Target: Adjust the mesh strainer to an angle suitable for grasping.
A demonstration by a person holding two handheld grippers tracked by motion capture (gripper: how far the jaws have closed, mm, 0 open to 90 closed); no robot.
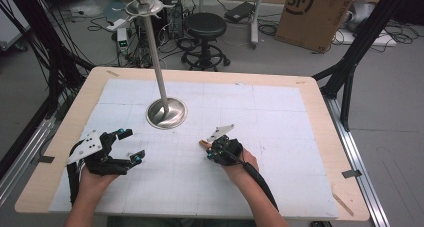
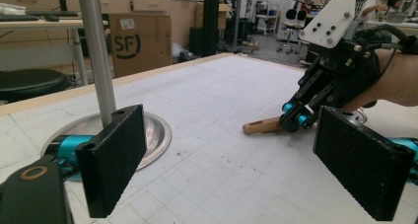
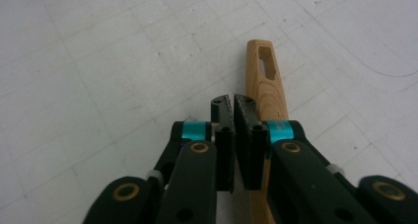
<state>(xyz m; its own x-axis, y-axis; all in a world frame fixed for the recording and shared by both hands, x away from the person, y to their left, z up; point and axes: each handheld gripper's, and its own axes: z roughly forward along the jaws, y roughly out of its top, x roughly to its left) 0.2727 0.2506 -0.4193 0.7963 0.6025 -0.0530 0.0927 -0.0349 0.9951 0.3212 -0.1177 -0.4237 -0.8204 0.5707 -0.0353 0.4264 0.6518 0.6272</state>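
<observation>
A wooden handle (image 1: 204, 143) with a slot near its end lies flat on the white grid mat (image 1: 280, 137). My right gripper (image 1: 207, 150) hovers over it, near the middle of the table. In the right gripper view the handle (image 3: 263, 76) runs under the right-hand finger, and the gripper (image 3: 232, 103) has its jaws almost together with nothing between them. My left gripper (image 1: 131, 145) rests at the front left, open and empty. Its view, between the wide-set pads of the left gripper (image 2: 231, 160), looks across at the right gripper (image 2: 296, 119) and the handle (image 2: 261, 127).
A metal stand (image 1: 166, 112) with a round base and a tall pole rises from the mat behind the grippers, and the stand (image 2: 153, 130) sits close to the left jaw. Beyond the table are a black stool (image 1: 206, 24), a cardboard box (image 1: 315, 12) and floor cables.
</observation>
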